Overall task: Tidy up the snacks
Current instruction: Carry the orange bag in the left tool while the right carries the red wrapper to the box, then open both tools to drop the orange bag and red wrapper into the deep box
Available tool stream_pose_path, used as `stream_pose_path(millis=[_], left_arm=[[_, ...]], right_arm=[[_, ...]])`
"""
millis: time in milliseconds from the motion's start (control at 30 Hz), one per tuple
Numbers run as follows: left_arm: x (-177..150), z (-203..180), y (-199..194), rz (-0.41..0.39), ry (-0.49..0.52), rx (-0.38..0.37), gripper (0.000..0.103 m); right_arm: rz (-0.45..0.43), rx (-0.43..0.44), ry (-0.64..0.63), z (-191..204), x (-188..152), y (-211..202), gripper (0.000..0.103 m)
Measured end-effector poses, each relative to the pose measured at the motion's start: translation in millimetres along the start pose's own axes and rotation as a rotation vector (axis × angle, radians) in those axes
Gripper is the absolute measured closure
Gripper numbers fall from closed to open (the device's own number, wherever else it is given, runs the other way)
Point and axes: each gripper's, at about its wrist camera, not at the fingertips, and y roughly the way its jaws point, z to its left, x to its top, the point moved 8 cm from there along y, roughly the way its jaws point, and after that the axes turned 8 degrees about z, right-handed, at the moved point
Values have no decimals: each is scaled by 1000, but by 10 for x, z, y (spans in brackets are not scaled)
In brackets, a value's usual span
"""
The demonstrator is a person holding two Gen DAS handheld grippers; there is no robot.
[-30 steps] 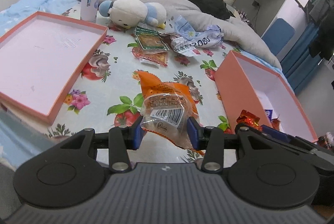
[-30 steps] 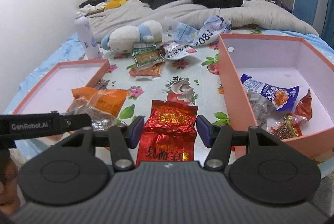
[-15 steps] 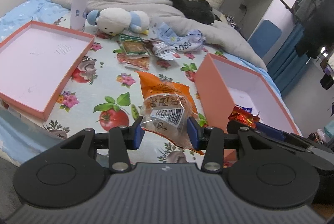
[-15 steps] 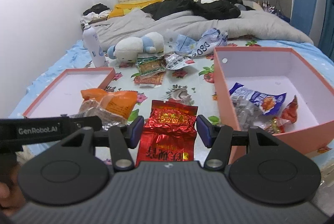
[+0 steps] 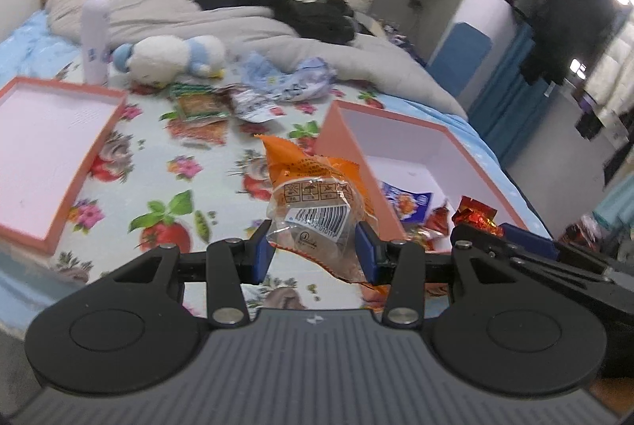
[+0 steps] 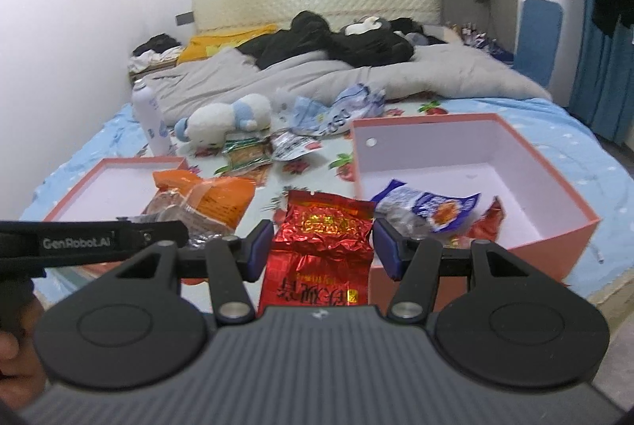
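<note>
The left hand-held gripper (image 5: 313, 244) is clamped on an orange snack packet (image 5: 313, 195) held above the bed (image 5: 166, 171), just left of the pink box (image 5: 400, 136). Only the right view shows the right hand-held gripper (image 6: 323, 242) pinching a red foil packet (image 6: 323, 239) beside that box, where 2 snacks are visible inside.

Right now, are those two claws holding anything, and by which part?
Yes. The left gripper pinches the orange snack packet by its clear barcode end. The right gripper grips the red foil packet across its middle.
</note>
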Motion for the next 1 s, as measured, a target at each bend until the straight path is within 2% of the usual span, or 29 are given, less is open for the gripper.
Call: stream_pose_path(millis=[233, 433, 667, 833, 1000], left_arm=[[-23, -376, 146, 38, 75, -62, 54], [109, -663, 308, 50, 135, -88, 54], [437, -971, 661, 60, 187, -121, 54], [670, -1147, 1029, 75, 231, -117, 54], [872, -1262, 1412, 96, 246, -112, 54]], right_arm=[[6, -37, 41, -239, -100, -52, 45], [-25, -57, 77, -465, -37, -25, 45], [-54, -97, 102, -816, 124, 213, 45], [-59, -131, 105, -1055, 241, 441, 45], [-46, -128, 137, -1258, 319, 662, 45]])
